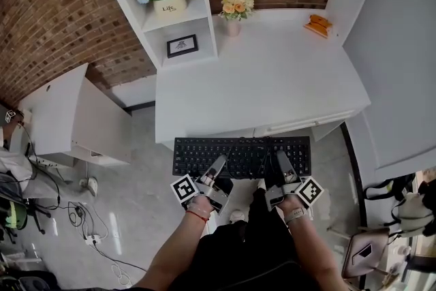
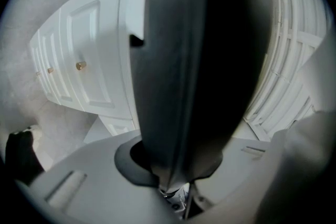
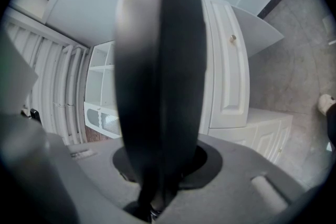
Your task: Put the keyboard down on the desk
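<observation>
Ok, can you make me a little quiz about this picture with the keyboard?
1. True or false: the black keyboard lies on the white desk.
2. What grips the keyboard? A: nothing. B: left gripper and right gripper. C: a bare hand.
3. What stands at the desk's back, beside the shelves?
Key: 1 false; 2 B; 3 a vase of flowers.

The left gripper (image 2: 176, 178) is clamping the keyboard (image 2: 194, 60). Its dark body is rising edge-on from between the grey jaws and filling the middle. Left of the jaws, a white cabinet (image 2: 100, 86) with a brass knob (image 2: 81, 65) is standing on grey floor (image 2: 23, 97). Right of them, white framework (image 2: 296, 55) is curving upward.
</observation>
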### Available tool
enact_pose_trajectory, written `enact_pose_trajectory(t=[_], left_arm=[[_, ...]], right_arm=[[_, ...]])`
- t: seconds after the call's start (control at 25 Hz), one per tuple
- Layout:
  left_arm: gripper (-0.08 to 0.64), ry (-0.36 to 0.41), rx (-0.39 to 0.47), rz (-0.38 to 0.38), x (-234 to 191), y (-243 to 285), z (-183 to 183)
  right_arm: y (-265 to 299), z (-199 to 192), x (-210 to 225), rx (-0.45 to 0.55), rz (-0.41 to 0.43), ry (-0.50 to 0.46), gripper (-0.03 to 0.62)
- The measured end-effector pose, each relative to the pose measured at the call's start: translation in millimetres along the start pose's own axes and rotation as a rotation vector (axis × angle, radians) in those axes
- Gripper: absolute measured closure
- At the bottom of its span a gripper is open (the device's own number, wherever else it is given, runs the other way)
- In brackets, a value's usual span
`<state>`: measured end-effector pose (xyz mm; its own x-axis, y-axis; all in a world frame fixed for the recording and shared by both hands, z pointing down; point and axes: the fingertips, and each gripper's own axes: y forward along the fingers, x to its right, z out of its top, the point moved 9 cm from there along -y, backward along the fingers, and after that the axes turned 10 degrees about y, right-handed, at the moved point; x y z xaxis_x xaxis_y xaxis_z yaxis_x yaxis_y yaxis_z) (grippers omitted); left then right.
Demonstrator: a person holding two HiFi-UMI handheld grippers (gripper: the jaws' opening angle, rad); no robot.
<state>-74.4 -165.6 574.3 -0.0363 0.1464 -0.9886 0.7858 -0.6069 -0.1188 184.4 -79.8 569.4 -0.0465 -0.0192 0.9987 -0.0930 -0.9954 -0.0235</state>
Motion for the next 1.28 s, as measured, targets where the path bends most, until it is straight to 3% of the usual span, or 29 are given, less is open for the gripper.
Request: enact_pose_trajectory(t=[0.6,1.28], left_arm=[[0.485,-0.007,0.070,0.029,-18.0,91.0,45.9],[0.488,-0.059,0.123,0.104,-43.8,179.2,83.1]], right_arm=[[108.7,60.0,2.1,-0.078,-0.018,0.018,0.523],[203.7,120.2,18.1,-0.118,-0.112,0.071,0.523]])
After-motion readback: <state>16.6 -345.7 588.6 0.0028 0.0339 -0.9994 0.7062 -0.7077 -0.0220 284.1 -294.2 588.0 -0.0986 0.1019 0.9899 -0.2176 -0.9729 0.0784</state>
